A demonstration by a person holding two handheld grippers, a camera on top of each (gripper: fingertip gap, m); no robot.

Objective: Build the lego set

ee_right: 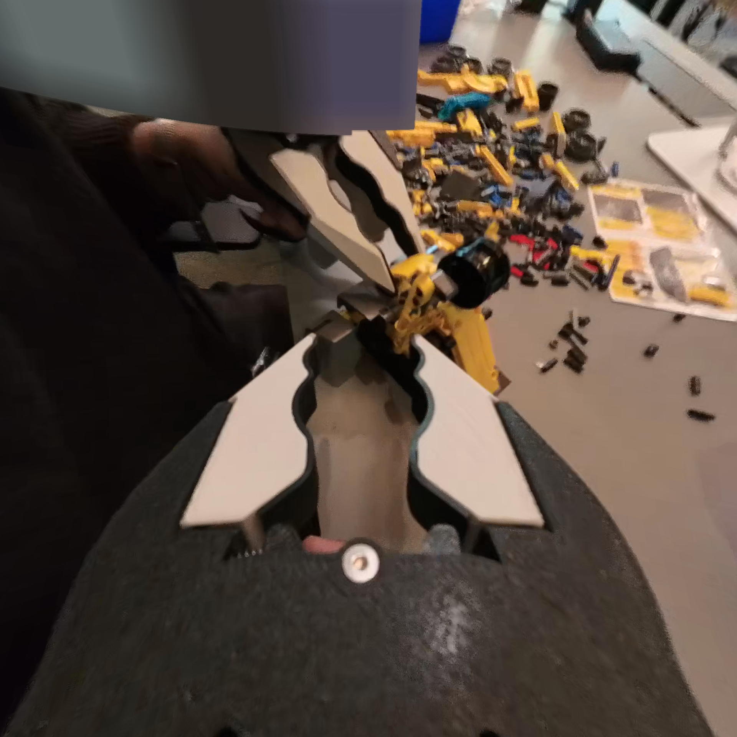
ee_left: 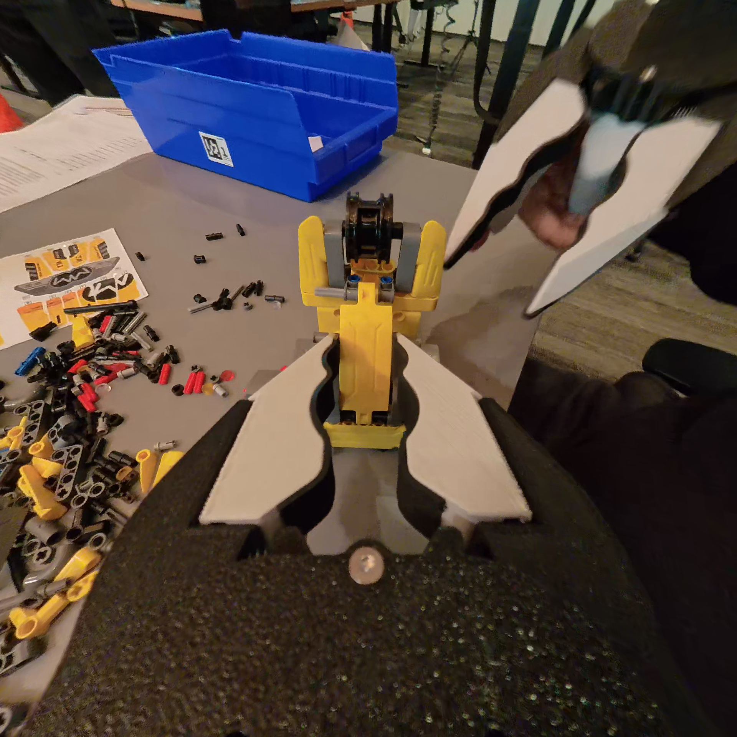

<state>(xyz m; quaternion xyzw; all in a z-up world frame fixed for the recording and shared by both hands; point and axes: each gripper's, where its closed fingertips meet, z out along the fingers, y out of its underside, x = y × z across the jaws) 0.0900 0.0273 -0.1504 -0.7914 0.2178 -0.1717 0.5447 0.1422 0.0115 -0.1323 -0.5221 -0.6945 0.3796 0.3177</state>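
Note:
My left gripper (ee_left: pixel 366 339) is shut on a yellow brick-built model (ee_left: pixel 365 359) and holds it by its long yellow panel at the table's right edge. A black wheel (ee_left: pixel 369 231) sits in a grey fork at the model's far end. My right gripper (ee_left: pixel 488 289) hangs open and empty, up and to the right of the model, held by a hand. In the right wrist view my right gripper (ee_right: pixel 363 339) is open, with its tips just short of the model (ee_right: pixel 474 343). Beyond it, the left gripper (ee_right: pixel 404 269) clamps the model beside the wheel (ee_right: pixel 474 275).
A blue bin (ee_left: pixel 247 107) stands at the back of the grey table (ee_left: pixel 191 199). A pile of loose yellow, black, red and grey parts (ee_left: pixel 60 458) covers the left, with a sticker sheet (ee_left: pixel 67 279) and printed papers (ee_left: pixel 60 139). The floor drops off on the right. My right fingertips sit around 7 cm from my left ones.

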